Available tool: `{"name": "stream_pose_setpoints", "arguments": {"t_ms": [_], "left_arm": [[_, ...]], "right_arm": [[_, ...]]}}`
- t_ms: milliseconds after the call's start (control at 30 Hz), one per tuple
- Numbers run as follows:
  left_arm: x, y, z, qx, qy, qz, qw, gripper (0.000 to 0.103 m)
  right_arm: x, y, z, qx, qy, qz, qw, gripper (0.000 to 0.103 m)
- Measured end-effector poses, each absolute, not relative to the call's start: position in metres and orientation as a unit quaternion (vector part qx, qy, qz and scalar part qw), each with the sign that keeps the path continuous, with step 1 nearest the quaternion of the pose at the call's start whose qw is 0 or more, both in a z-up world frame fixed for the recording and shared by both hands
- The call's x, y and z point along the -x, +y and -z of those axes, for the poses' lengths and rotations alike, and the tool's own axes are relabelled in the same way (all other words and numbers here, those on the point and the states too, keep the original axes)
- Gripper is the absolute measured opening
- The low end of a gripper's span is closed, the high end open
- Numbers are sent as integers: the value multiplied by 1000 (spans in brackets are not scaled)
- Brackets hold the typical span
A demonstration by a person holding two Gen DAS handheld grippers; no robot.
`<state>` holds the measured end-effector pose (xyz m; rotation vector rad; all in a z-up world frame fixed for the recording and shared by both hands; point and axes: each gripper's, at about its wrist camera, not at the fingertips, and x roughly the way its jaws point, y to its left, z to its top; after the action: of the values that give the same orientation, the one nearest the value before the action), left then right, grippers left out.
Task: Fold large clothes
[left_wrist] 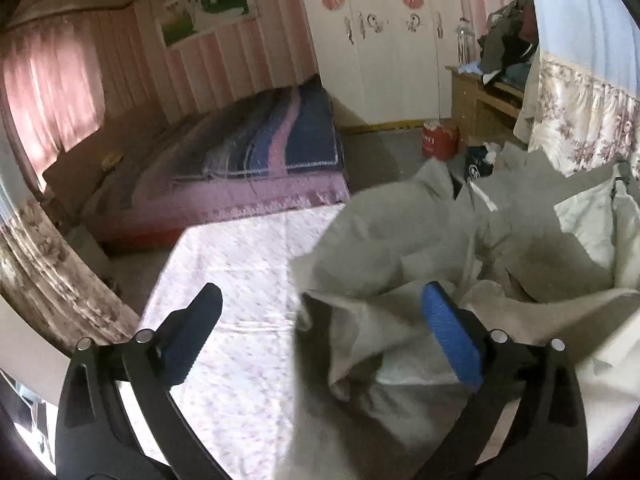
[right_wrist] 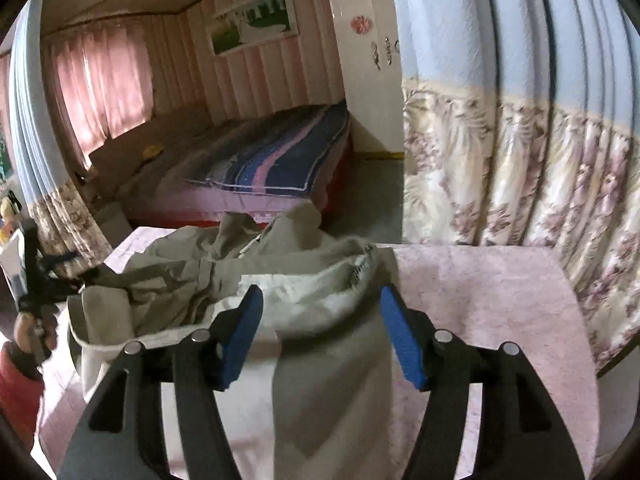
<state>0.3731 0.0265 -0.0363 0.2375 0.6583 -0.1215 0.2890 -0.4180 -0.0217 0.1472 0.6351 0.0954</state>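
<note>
A large beige garment (left_wrist: 400, 240) with a pale lining lies crumpled on a surface covered by a pink flowered sheet (left_wrist: 240, 264). My left gripper (left_wrist: 320, 292) stands wide open over the garment's left edge. A fold of cloth lies between its jaws, nearer the right blue pad (left_wrist: 448, 328), and neither pad presses on it. In the right wrist view the garment (right_wrist: 224, 272) fills the middle and left. My right gripper (right_wrist: 320, 294) is open, with a strip of the garment running between its fingers (right_wrist: 400, 332) untouched.
Beyond the surface stands a bed with a striped blue and pink blanket (left_wrist: 276, 136). A white wardrobe (left_wrist: 380, 40), a red container (left_wrist: 438, 140) and a wooden desk piled with clothes (left_wrist: 492, 92) are at the back. A flowered curtain (right_wrist: 520, 168) hangs at the right. A hand (right_wrist: 30, 330) shows at the left edge.
</note>
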Motion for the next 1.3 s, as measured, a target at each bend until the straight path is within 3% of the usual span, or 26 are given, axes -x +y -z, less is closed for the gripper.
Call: {"name": "stream_pose_setpoints", "arguments": {"t_ms": [300,500,733,767,833,867,900,933,1000,1067,1200,1300], "left_arm": [[-334,78,19,-68,309,53,947,100],[-314,58,50,-105,327,94,935,100],[-346,35,84,-115,356,136,917,99],[-351,33,86,-113,360,148,914,94],[-362,32,91,-99,373,161,908,70],[-367,33,93,-99,377,155,908,48],[-373,34,94,-95,379,149,909,29],[-377,36,93,-89,378,145,910,23],[-386,46,88,-53,376,150,913,16],[-389,50,80,-37,366,152,917,12],[-392,50,59,-42,331,141,932,10],[-415,55,60,-25,346,125,929,11]], "right_arm": [[-279,-430,49,-67,345,-30,936,64],[-279,-420,67,-61,358,-42,931,73],[-297,-420,89,-50,377,-31,924,74],[-303,-421,95,-53,386,-33,921,74],[-311,-421,106,-63,400,-43,913,74],[-314,-420,108,-65,400,-48,913,72],[-315,-419,109,-65,396,-50,915,63],[-317,-417,110,-60,395,-48,916,39],[-319,-415,108,-58,392,-49,917,20],[-318,-412,98,-50,369,-48,927,9],[-315,-428,62,-88,314,-50,944,4],[-339,-446,62,-104,332,-16,938,4]]}}
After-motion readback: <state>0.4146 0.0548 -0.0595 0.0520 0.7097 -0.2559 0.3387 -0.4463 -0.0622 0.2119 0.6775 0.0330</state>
